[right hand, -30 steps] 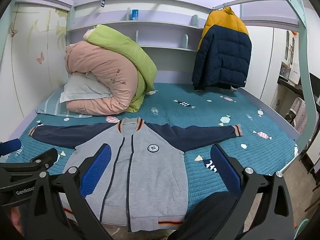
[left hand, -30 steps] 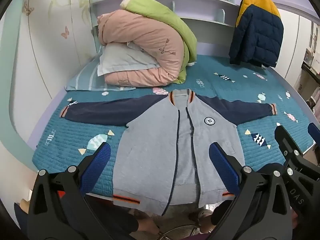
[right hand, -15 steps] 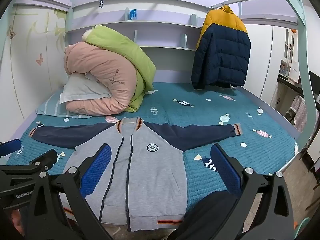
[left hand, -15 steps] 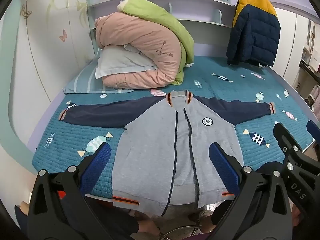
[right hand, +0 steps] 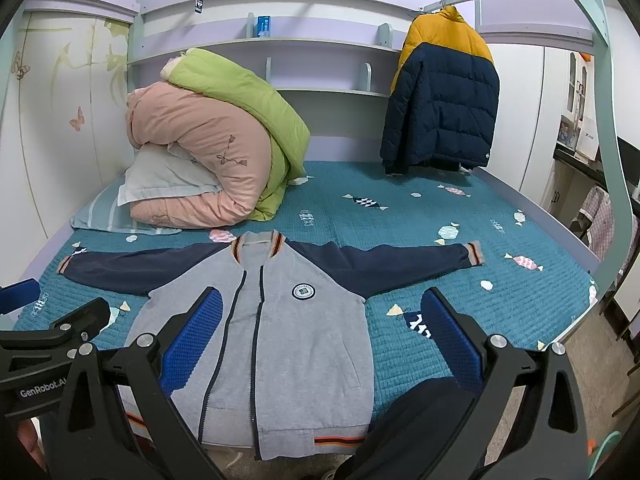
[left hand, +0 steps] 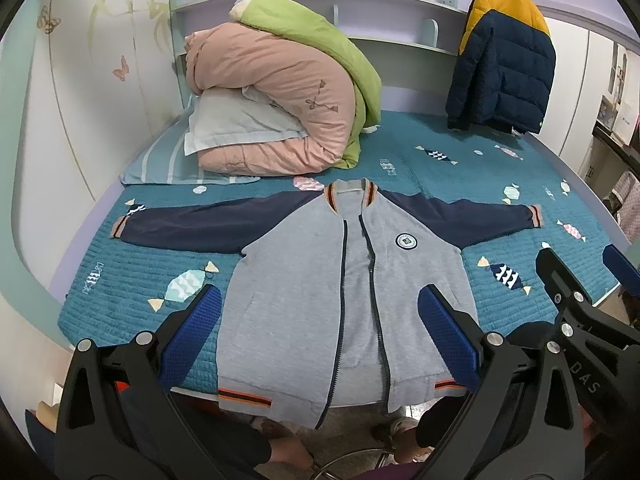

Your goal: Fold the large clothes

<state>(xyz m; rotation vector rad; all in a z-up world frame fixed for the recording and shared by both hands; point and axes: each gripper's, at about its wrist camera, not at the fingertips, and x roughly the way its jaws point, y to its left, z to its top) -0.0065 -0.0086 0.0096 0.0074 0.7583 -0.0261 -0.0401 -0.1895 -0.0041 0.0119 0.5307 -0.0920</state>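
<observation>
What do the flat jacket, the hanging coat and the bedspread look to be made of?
Jacket: grey body looks like matte knit fleece, navy sleeves smoother, cuffs and hem ribbed with stripes. Hanging coat: likely padded nylon or polyester, judging by puffy horizontal quilting and a slight sheen. Bedspread: seemingly quilted cotton-like fabric, with stitched rows and printed candy shapes; fibre unclear.

Open teal quilted bedspread (right hand: pixel 500 304) lay right and left of the spread grey-and-navy zip jacket (right hand: pixel 280 320); a pink-and-green rolled duvet pile (right hand: pixel 216 152) blocked the far left.
</observation>
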